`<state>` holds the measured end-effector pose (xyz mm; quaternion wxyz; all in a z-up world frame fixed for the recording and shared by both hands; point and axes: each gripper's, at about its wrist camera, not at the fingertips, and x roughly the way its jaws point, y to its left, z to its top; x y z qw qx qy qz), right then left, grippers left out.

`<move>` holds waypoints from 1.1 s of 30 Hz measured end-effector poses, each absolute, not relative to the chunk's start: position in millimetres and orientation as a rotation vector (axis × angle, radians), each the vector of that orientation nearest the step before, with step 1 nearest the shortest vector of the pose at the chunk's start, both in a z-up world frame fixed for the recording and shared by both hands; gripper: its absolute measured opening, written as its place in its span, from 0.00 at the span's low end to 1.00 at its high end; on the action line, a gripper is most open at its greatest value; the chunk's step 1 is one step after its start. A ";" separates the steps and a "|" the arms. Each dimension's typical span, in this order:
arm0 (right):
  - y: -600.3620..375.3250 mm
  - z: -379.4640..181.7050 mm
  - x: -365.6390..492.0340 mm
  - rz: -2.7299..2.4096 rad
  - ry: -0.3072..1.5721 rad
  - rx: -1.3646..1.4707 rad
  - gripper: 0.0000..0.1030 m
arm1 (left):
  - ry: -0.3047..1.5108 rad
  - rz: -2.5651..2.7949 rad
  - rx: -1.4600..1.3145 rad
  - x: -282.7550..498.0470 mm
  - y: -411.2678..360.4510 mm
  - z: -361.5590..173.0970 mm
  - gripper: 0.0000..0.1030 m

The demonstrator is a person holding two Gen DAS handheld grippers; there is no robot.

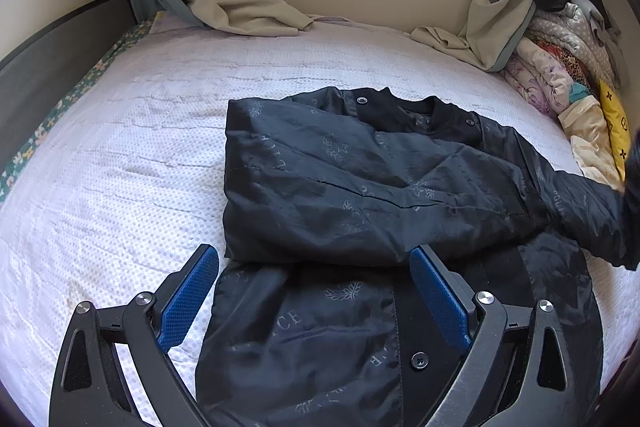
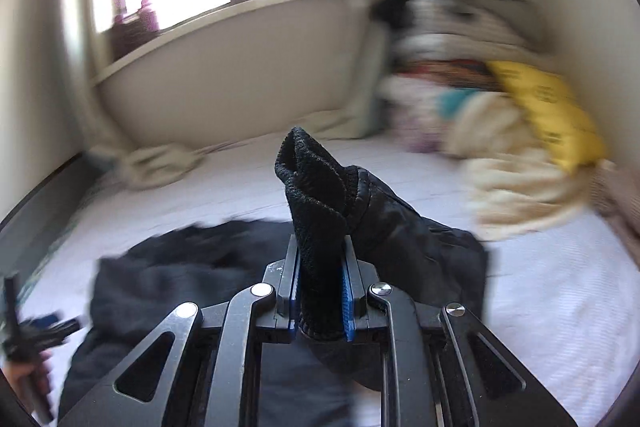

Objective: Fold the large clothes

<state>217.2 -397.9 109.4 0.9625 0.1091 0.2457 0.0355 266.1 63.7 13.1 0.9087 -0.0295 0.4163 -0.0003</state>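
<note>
A dark navy satin jacket with a faint printed pattern and black ribbed collar point(image 1: 360, 187) lies spread on the bed with a white dotted quilted cover point(image 1: 120, 167), one side already folded across the body, buttons visible at collar and hem. The right gripper point(image 2: 322, 291) has its jaws clenched on the black ribbed knit cuff point(image 2: 316, 195) of the remaining sleeve, which is lifted clear of the bed. The left gripper point(image 1: 314, 291) hovers over the jacket's lower front with jaws released, holding nothing. Judgement: the step in hand is carrying the sleeve across the body; it is done well by keeping the cuff pinched firmly, laying the sleeve flat in line with the first fold, and using the free gripper to steady the hem against dragging, since satin slides easily. The cover is lightly wrinkled. Beige curtains point(image 1: 248, 11) pool beneath a window, and a heap of mixed laundry point(image 1: 568, 67) occupies the far right corner.
</note>
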 end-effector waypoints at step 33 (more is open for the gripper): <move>-271.8 56.3 252.8 0.443 0.775 0.218 0.69 | 0.996 -0.179 -0.208 269.9 54.7 -7.5 0.95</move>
